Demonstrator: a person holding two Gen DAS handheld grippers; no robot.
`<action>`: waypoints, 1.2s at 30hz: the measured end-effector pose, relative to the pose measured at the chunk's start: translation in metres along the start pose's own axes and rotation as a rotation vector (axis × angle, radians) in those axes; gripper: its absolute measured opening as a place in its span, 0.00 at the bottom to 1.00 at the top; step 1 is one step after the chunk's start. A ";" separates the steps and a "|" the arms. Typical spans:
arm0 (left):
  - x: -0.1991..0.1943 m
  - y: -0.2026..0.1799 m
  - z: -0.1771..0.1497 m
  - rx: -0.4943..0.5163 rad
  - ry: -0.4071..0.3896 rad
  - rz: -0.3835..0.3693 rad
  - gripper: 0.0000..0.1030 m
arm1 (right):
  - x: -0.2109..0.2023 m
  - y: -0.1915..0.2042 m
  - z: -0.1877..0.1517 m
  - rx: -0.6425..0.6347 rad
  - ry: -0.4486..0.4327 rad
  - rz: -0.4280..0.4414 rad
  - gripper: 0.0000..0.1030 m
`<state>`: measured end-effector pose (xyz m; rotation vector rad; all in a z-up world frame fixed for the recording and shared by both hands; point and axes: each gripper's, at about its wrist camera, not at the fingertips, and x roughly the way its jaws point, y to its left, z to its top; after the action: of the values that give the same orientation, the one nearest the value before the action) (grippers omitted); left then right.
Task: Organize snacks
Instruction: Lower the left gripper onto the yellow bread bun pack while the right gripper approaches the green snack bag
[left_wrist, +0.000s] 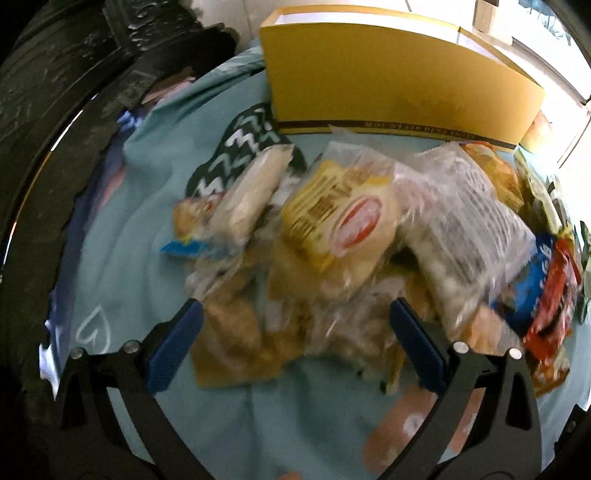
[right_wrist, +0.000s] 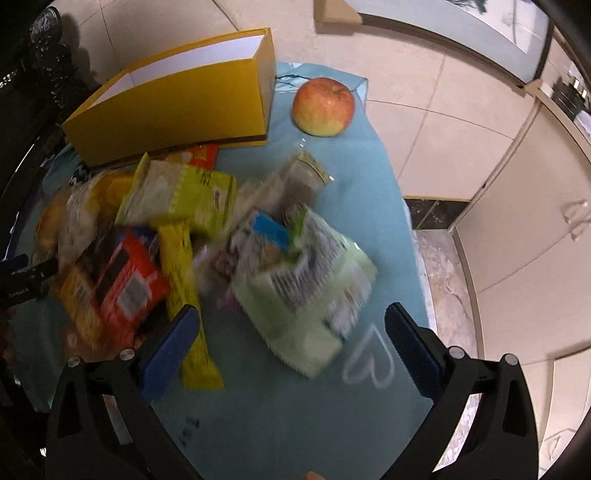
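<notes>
A heap of snack packets (left_wrist: 351, 236) lies on a light blue cloth (left_wrist: 140, 229); it also shows in the right wrist view (right_wrist: 207, 236). An open yellow box (left_wrist: 399, 81) stands behind the heap, also in the right wrist view (right_wrist: 173, 110). My left gripper (left_wrist: 295, 314) is open just above the near clear bags of biscuits (left_wrist: 236, 332), holding nothing. My right gripper (right_wrist: 291, 317) is open over a pale green packet (right_wrist: 306, 295), beside a long yellow bar (right_wrist: 188, 295) and a red packet (right_wrist: 125, 273). Both views are blurred.
An apple (right_wrist: 324, 107) sits on the cloth right of the box. The cloth's right edge (right_wrist: 406, 229) drops to a tiled floor (right_wrist: 461, 129). Dark carved furniture (left_wrist: 55, 92) stands at the left. The left gripper's tip (right_wrist: 22, 273) shows at the left edge.
</notes>
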<state>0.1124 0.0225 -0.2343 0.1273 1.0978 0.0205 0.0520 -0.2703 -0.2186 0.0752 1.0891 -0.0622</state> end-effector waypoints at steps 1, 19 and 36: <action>0.003 0.000 0.003 -0.002 -0.016 0.011 0.98 | 0.006 0.002 0.003 -0.004 0.004 0.009 0.98; -0.006 0.016 0.008 0.004 -0.104 -0.226 0.27 | 0.009 -0.001 0.009 0.004 0.038 0.106 0.48; 0.016 0.019 0.060 -0.077 -0.063 -0.261 0.49 | 0.005 0.002 0.004 0.002 0.040 0.129 0.48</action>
<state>0.1736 0.0373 -0.2191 -0.0847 1.0418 -0.1739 0.0581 -0.2686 -0.2212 0.1484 1.1216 0.0547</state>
